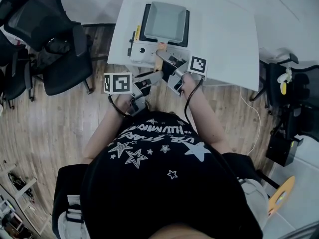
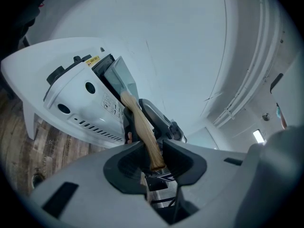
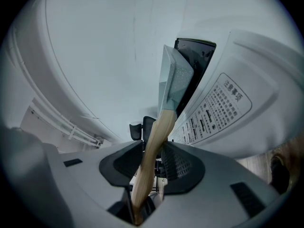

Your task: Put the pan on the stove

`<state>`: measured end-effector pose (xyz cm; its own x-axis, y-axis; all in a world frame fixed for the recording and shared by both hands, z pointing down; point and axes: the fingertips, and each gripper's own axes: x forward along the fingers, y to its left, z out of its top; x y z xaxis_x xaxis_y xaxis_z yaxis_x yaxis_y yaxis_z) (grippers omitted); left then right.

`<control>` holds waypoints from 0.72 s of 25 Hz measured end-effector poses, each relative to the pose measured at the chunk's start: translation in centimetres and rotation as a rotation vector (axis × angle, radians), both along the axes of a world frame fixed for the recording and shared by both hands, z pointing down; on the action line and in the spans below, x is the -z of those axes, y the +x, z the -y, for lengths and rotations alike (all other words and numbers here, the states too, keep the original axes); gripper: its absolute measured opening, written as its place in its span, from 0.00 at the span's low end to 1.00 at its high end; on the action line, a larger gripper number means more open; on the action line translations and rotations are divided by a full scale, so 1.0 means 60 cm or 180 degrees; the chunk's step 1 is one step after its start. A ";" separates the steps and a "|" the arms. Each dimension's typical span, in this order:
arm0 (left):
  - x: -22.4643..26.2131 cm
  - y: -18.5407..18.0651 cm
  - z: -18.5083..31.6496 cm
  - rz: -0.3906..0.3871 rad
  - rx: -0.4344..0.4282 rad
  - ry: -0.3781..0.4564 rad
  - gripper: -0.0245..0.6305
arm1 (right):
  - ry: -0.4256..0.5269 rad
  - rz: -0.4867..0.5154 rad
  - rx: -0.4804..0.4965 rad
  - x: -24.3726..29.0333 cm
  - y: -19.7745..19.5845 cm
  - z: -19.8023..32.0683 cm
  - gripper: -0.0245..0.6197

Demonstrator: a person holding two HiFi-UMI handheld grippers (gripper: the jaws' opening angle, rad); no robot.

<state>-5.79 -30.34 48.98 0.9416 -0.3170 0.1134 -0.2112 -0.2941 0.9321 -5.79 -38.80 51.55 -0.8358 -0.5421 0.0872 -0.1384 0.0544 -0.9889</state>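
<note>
Risk here lies in the letting-go, judging by how things lie. The pan (image 1: 164,20), a square grey one, sits over the dark cooking top of the stove (image 1: 133,50), which stands on the white tabletop (image 1: 224,29) close to its near edge. From the head view I cannot tell whether the pan's base rests fully flat or hangs a touch above the top.

Both claws are on the wooden handle (image 1: 159,59), which sticks out past the stove's front towards the person. The left claw (image 2: 152,152) is closed partway, its jaws pinching the very end of the handle. The right claw (image 3: 151,161) grips further up, jaws narrowed on the wood with the handle running on through between them.

Several things could go wrong. If the pan is not fully down, opening either claw could let it drop and clatter, or skid off centre. The left claw's hold is right at the handle's tip, so a small pull backwards could slip it off the wood. The handle is long and the pan looks light, so weight left on the handle may tip the far edge up. Pulling the claws away before the jaws are well apart could drag the pan back towards the near edge, and perhaps the stove with it, since it stands so near the tabletop's rim.
</note>
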 end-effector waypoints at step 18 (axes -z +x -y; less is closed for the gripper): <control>-0.026 0.007 -0.002 0.0083 0.0033 -0.0061 0.22 | -0.0126 -0.0144 0.0012 -0.020 0.003 -0.002 0.23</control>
